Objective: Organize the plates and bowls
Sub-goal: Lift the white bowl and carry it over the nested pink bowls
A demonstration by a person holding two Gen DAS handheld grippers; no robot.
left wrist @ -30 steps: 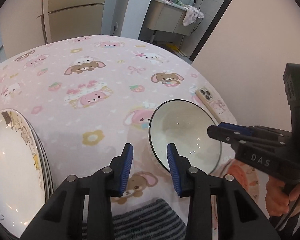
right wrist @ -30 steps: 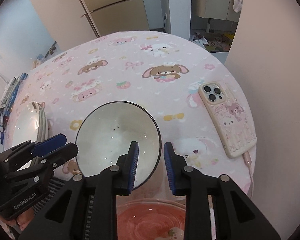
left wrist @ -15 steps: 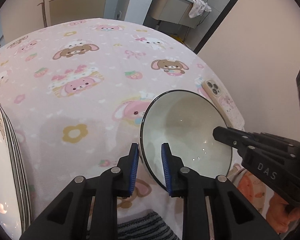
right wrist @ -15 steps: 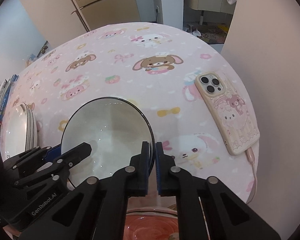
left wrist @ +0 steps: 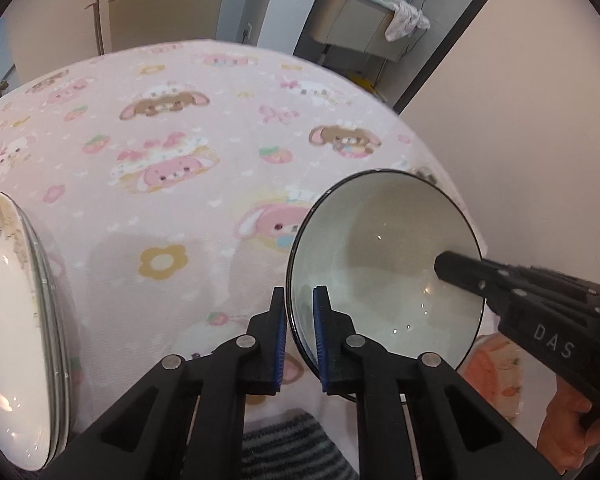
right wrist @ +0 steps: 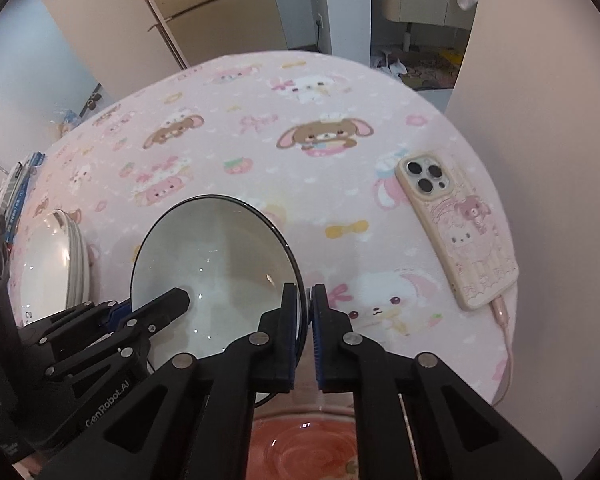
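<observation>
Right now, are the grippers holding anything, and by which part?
Both hold the white bowl by its dark rim: the left gripper clamps the left edge, the right gripper the opposite edge.

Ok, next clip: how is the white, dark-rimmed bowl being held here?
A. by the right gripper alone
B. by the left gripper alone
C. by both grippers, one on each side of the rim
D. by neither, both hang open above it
C: the left gripper pinches the rim of the white, dark-rimmed bowl on one side, and the right gripper pinches the opposite side.
</observation>
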